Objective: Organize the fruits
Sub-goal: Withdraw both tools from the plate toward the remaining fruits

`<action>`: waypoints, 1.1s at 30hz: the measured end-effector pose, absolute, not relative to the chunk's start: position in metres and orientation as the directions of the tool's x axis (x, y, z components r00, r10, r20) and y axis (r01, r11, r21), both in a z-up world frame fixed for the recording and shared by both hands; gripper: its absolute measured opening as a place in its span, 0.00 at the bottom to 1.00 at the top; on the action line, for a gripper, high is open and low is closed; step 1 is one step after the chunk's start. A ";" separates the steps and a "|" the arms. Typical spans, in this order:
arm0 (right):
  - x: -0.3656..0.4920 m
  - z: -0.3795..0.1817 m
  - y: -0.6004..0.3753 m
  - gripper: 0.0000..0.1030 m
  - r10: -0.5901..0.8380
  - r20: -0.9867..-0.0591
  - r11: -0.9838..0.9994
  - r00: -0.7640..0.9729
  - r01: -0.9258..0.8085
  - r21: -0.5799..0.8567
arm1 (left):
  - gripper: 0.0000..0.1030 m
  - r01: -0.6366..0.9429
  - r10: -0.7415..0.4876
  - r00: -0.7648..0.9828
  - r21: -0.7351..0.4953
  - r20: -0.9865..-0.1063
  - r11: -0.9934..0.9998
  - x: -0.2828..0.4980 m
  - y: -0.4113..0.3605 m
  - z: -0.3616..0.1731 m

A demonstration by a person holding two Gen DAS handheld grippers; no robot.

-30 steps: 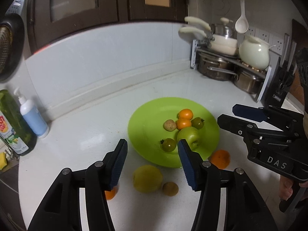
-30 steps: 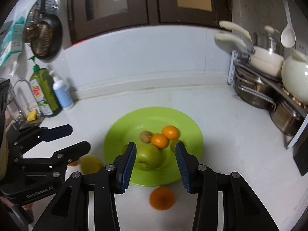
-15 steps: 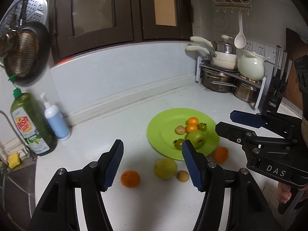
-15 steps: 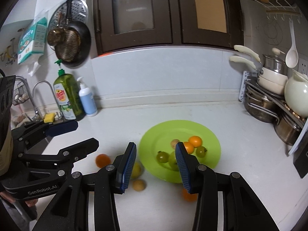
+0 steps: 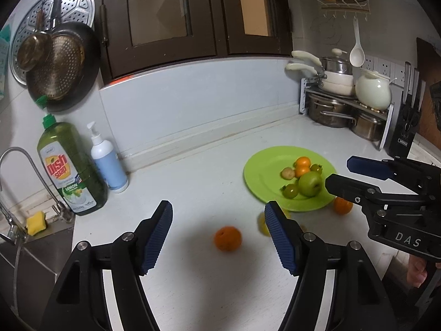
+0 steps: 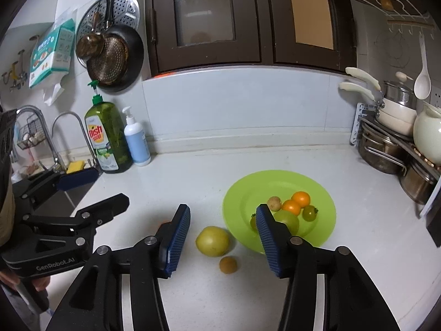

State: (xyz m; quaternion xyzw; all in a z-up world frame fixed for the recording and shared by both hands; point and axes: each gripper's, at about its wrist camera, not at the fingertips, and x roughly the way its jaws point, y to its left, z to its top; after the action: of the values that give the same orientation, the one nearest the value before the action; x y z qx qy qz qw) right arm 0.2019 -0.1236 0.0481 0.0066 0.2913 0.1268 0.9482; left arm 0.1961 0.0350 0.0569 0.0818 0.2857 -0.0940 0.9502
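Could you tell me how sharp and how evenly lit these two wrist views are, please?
Left wrist: heavy fisheye bending and dark corners; the orange on the counter is soft, with a shadow across the counter there. Right wrist: the same bending; the plate and yellow fruit are fairly crisp.

Left gripper (image 5: 217, 237), jaws opening and empty, above orange (image 5: 227, 238) near green plate (image 5: 259, 171)
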 end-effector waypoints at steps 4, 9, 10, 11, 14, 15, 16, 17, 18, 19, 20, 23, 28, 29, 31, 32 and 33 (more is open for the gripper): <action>0.200 0.038 -0.118 0.49 0.247 -0.562 0.968 0.789 -0.228 0.105 | 0.68 0.235 -0.127 0.815 0.121 -0.565 0.965 0.193 0.041 0.047; 0.199 0.019 -0.112 0.49 0.240 -0.593 0.970 0.768 -0.216 0.114 | 0.68 0.243 -0.125 0.798 0.126 -0.590 0.962 0.196 0.045 0.032; 0.200 0.015 -0.111 0.49 0.241 -0.604 0.970 0.760 -0.215 0.115 | 0.68 0.244 -0.123 0.792 0.125 -0.599 0.962 0.198 0.046 0.028; 0.201 0.012 -0.110 0.49 0.238 -0.610 0.970 0.755 -0.213 0.116 | 0.68 0.247 -0.124 0.785 0.124 -0.606 0.961 0.200 0.046 0.024; 0.204 0.000 -0.109 0.49 0.229 -0.635 0.972 0.738 -0.205 0.113 | 0.68 0.257 -0.123 0.768 0.126 -0.628 0.958 0.207 0.046 0.014; 0.206 -0.002 -0.108 0.49 0.228 -0.642 0.973 0.733 -0.203 0.114 | 0.68 0.259 -0.123 0.764 0.126 -0.633 0.957 0.208 0.046 0.011; 0.207 -0.006 -0.108 0.49 0.226 -0.650 0.973 0.725 -0.200 0.115 | 0.68 0.263 -0.123 0.756 0.126 -0.643 0.957 0.211 0.046 0.007; 0.208 -0.009 -0.108 0.49 0.224 -0.656 0.973 0.720 -0.197 0.117 | 0.68 0.266 -0.124 0.751 0.125 -0.649 0.956 0.213 0.046 0.005; 0.210 -0.013 -0.108 0.49 0.223 -0.665 0.974 0.713 -0.193 0.120 | 0.68 0.272 -0.127 0.742 0.123 -0.658 0.954 0.216 0.046 0.001; 0.211 -0.015 -0.109 0.49 0.223 -0.670 0.974 0.708 -0.191 0.122 | 0.68 0.275 -0.127 0.735 0.123 -0.666 0.953 0.218 0.045 -0.003; 0.213 -0.019 -0.109 0.49 0.222 -0.678 0.974 0.701 -0.188 0.125 | 0.68 0.278 -0.127 0.730 0.122 -0.671 0.953 0.220 0.045 -0.006; 0.218 -0.029 -0.111 0.49 0.220 -0.697 0.975 0.682 -0.179 0.133 | 0.68 0.299 -0.135 0.710 0.122 -0.691 0.947 0.227 0.043 -0.016; 0.226 -0.045 -0.112 0.49 0.208 -0.727 0.978 0.654 -0.163 0.134 | 0.68 0.340 -0.165 0.675 0.105 -0.719 0.934 0.241 0.040 -0.032; 0.227 -0.047 -0.113 0.49 0.207 -0.732 0.978 0.649 -0.161 0.134 | 0.68 0.344 -0.170 0.668 0.098 -0.725 0.934 0.244 0.040 -0.034; 0.230 -0.052 -0.112 0.49 0.205 -0.740 0.978 0.641 -0.157 0.135 | 0.68 0.350 -0.177 0.653 0.086 -0.736 0.933 0.251 0.041 -0.039; 0.231 -0.053 -0.112 0.49 0.203 -0.742 0.979 0.639 -0.156 0.134 | 0.68 0.353 -0.179 0.649 0.084 -0.739 0.932 0.254 0.041 -0.041; 0.232 -0.055 -0.112 0.49 0.201 -0.745 0.979 0.636 -0.155 0.132 | 0.68 0.353 -0.178 0.645 0.084 -0.743 0.932 0.257 0.040 -0.043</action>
State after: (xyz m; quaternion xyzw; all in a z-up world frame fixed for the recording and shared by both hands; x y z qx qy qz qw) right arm 0.2325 -0.1118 -0.0552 0.0277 0.4151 0.0985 0.9040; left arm 0.2572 0.0404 -0.0428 0.1111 0.3944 -0.1473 0.9002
